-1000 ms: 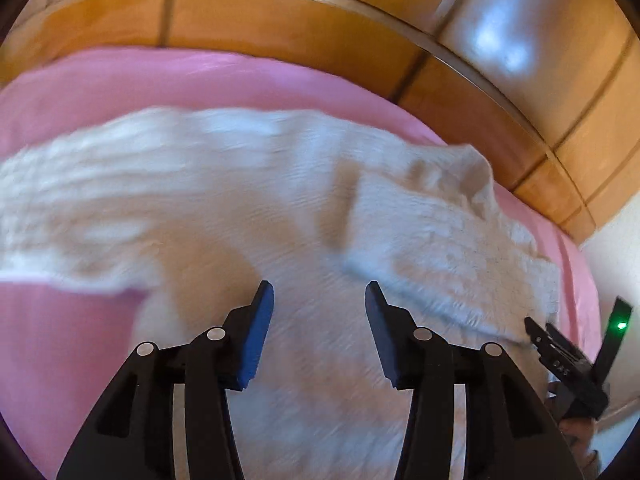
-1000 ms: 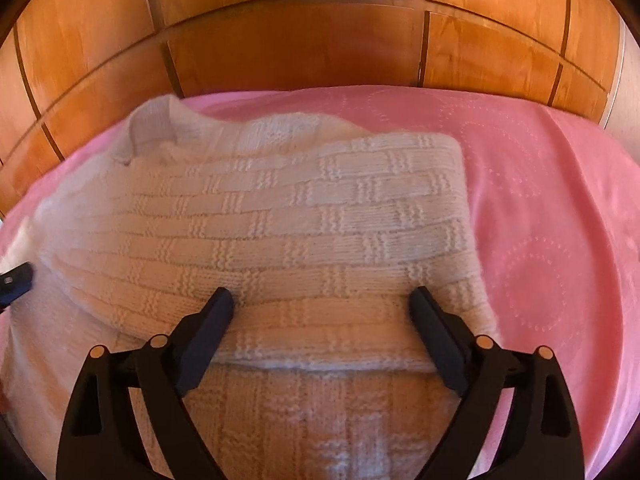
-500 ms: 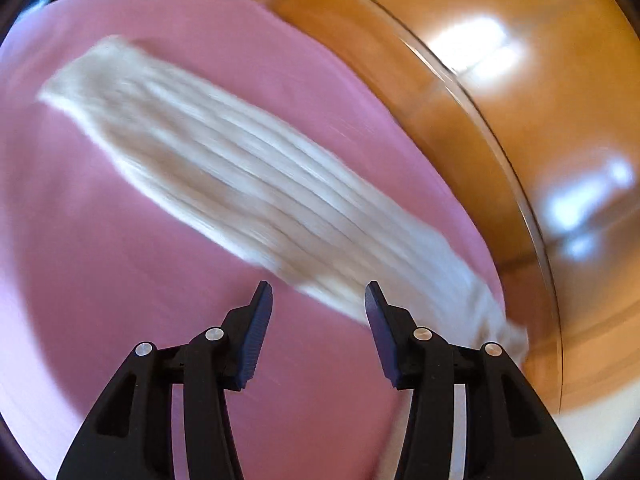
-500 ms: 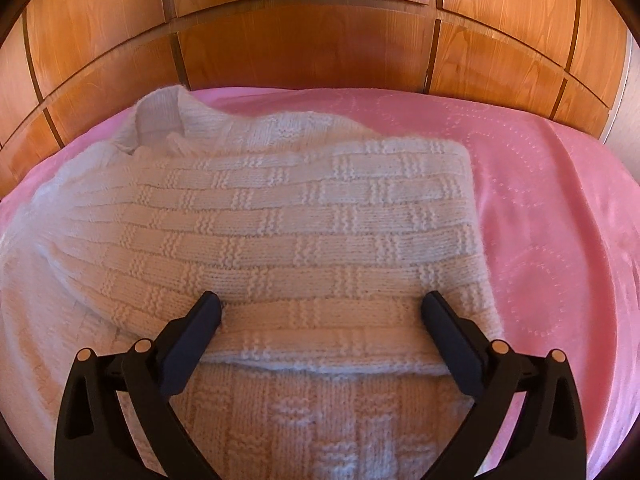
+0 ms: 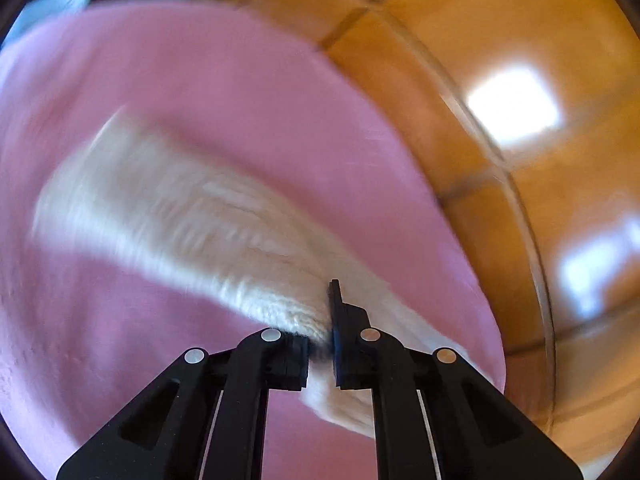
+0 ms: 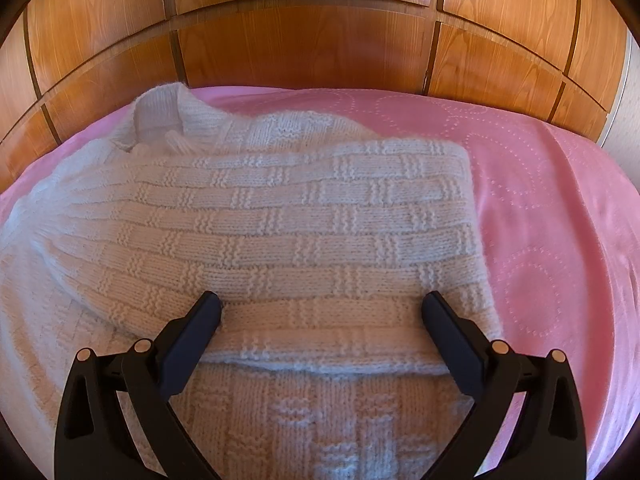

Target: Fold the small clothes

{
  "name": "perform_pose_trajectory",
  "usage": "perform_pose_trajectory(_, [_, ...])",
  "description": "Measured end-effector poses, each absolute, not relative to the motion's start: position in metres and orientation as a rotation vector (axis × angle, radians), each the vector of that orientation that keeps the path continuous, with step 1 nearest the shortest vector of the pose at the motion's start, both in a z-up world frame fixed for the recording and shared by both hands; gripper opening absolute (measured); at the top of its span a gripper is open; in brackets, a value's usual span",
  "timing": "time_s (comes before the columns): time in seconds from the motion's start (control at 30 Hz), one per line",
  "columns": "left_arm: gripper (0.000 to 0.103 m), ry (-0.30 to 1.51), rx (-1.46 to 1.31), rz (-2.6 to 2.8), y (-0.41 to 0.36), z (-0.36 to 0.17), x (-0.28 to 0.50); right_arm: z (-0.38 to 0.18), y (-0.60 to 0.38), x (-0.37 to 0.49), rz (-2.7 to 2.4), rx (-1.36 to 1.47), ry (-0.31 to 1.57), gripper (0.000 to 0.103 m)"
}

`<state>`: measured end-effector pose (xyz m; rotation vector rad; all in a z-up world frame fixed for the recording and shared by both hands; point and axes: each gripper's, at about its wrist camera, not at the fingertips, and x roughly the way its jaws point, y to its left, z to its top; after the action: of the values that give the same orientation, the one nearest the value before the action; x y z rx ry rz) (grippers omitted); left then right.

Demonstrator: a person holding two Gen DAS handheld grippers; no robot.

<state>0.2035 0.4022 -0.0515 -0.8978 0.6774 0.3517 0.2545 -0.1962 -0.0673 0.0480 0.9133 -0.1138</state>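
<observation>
A cream knitted sweater (image 6: 280,216) lies on a pink bedspread (image 6: 560,208), its right sleeve folded across the body. My right gripper (image 6: 322,316) hovers open just over the folded sleeve's cuff, fingers wide apart and holding nothing. In the left wrist view the sweater's other sleeve (image 5: 168,208) stretches away to the left across the pink bedspread (image 5: 220,80), blurred by motion. My left gripper (image 5: 320,332) is shut on that sleeve, with knit bunched between its pads. The left finger is mostly hidden by the fabric.
A wooden panelled headboard (image 6: 304,40) runs along the far side of the bed and appears at the right in the left wrist view as wooden panelling (image 5: 520,160). Bare pink bedspread lies right of the sweater.
My left gripper swung from over the sweater's body out to the left sleeve and closed on it. The right gripper opened slightly wider and stayed in place.
</observation>
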Motion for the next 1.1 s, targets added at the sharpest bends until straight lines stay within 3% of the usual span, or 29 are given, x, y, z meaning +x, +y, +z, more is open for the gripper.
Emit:
perform_pose_trajectory(0.23, [0.007,0.669,-0.576,0.040,0.274,0.002,0.222,-0.067,-0.197,0.255,-0.114,0.052,0.912,0.100])
perform_pose_trajectory(0.43, [0.008,0.744,-0.364,-0.172,0.149,-0.004,0.231,-0.067,-0.197,0.255,-0.112,0.058,0.911,0.101])
perform_pose_trajectory(0.53, [0.031,0.801,-0.305,-0.249,0.110,-0.019,0.228,-0.067,-0.197,0.255,-0.109,0.063,0.909,0.101])
perform_pose_trajectory(0.6, [0.049,0.818,-0.278,-0.267,0.096,-0.027,0.221,-0.067,-0.197,0.255,-0.106,0.067,0.909,0.101])
perform_pose_trajectory(0.73, [0.052,0.812,-0.212,-0.234,0.090,-0.041,0.205,-0.068,-0.199,0.255,-0.100,0.075,0.906,0.101])
perform_pose_trajectory(0.77, [0.059,0.809,-0.204,-0.223,0.090,-0.045,0.197,-0.068,-0.200,0.256,-0.098,0.077,0.906,0.101])
perform_pose_trajectory(1.03, [0.061,0.809,-0.222,-0.086,0.140,-0.066,0.140,-0.063,-0.197,0.256,-0.109,0.038,0.902,0.100])
perform_pose_trajectory(1.1, [0.061,0.818,-0.266,-0.082,0.149,-0.074,0.135,-0.052,-0.183,0.253,-0.079,-0.010,0.872,0.088])
